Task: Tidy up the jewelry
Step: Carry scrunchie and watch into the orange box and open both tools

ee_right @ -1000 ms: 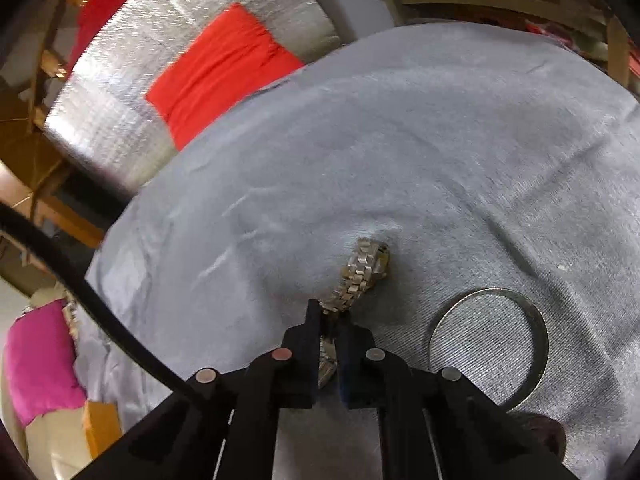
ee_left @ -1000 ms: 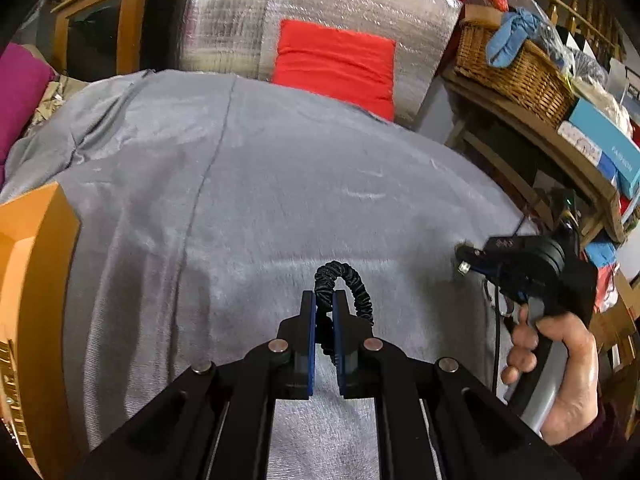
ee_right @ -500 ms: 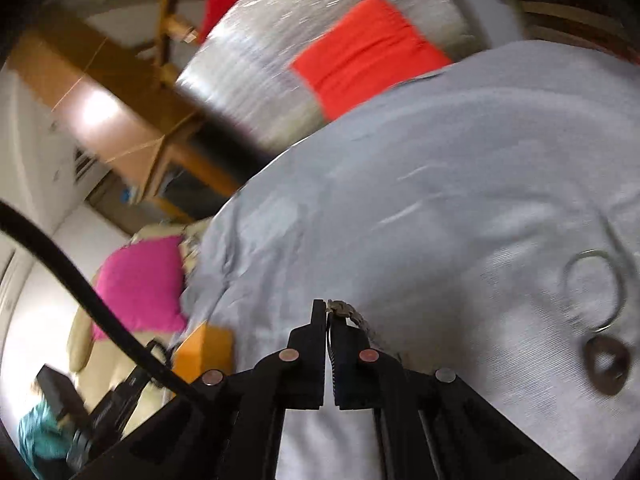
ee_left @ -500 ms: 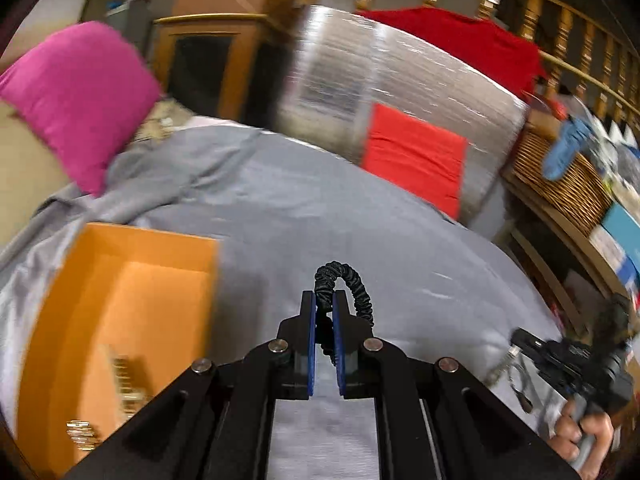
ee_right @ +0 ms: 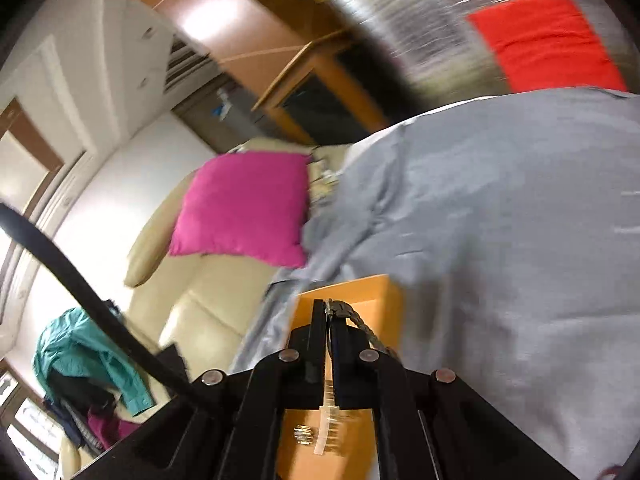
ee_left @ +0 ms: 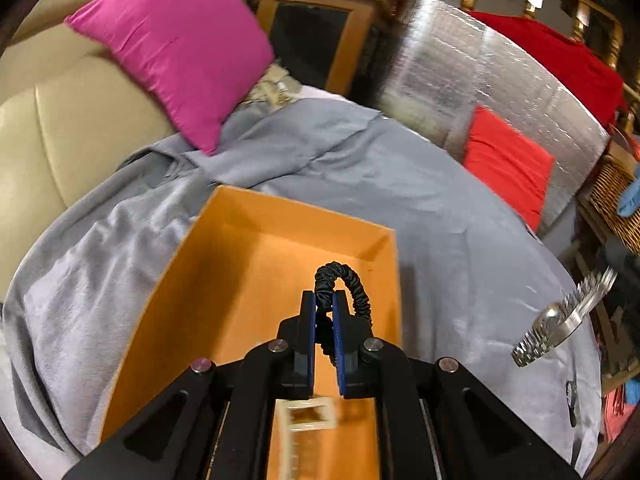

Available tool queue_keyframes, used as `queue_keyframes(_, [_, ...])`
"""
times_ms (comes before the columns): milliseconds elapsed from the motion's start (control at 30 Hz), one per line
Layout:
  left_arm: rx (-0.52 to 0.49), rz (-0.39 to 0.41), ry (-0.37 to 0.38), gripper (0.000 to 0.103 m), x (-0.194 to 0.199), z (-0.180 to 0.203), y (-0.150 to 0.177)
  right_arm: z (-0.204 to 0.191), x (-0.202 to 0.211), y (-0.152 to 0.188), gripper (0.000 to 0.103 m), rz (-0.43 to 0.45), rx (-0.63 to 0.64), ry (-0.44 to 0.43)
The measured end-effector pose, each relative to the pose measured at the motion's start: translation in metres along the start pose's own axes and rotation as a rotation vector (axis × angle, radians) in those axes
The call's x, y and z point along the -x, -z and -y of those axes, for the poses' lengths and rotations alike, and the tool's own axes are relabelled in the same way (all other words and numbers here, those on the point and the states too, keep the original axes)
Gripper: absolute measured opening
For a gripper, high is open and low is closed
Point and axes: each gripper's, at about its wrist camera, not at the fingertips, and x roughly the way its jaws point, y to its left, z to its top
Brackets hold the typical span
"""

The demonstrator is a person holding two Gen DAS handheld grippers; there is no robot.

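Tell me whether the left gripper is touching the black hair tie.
Touching. The left wrist view shows the left gripper shut on the black hair tie: both blue pads pinch its bunched end, and the rest loops up over the orange box.

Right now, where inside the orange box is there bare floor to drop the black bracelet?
The far half of the orange box, between its back wall and the left gripper, is bare. The near end is crowded: a pale clear holder lies there, with gold pieces beside it.

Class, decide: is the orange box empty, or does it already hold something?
Not empty. The orange box already holds a clear plastic piece and small gold items on its floor.
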Motion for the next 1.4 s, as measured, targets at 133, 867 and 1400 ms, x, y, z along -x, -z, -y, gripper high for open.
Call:
queue_keyframes(133, [0.027,-0.018,-0.017,0.008,-0.007,-0.019,0.0,-0.032,-0.05,-0.002,0.003,-0.051,0.039,-0.036])
queue_keyframes(867, [0.172,-0.157,-0.091,0.008,-0.065,-0.069,0.003,-0.016,-0.209,0.042,0.003,-0.331,0.04,0.14])
queue_keyframes(1400, [0.254,-0.235,-0.106,0.015,-0.079,-0.083,0.008,0.007,-0.233,0.045,0.013,-0.432,0.014,0.241])
